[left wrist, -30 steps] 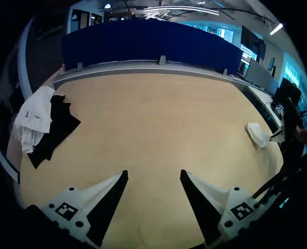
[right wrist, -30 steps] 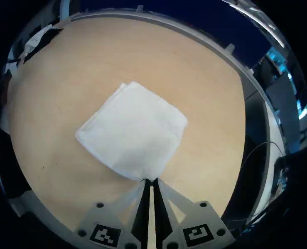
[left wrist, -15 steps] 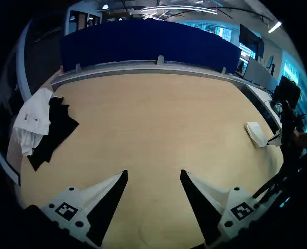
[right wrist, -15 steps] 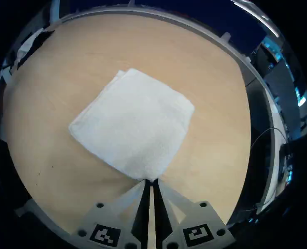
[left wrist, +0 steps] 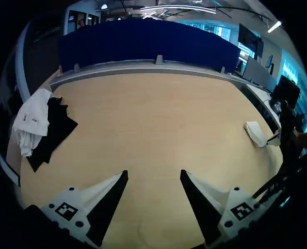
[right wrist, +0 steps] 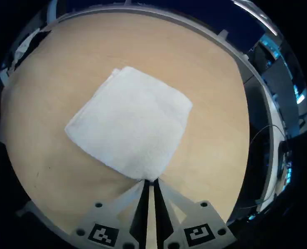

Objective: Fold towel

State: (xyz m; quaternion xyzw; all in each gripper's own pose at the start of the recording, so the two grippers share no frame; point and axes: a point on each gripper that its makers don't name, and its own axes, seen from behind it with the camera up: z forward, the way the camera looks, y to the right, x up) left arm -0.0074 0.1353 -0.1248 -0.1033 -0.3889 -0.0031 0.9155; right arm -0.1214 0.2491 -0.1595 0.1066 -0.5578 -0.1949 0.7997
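Now, folded towel flat on table, right gripper angled down at its near corner, fingers almost closed, pinching that corner, left gripper well apart, level over table, fingers spread wide, holding nothing.

the left tool has two wedge-shaped fingers, white on the outer side and black on the inner faces, each tapering to a point. each finger widens into a white base that carries a black-and-white square marker with small dark screw holes beside it. the right tool has the same pale fingers, black inner faces and square markers.
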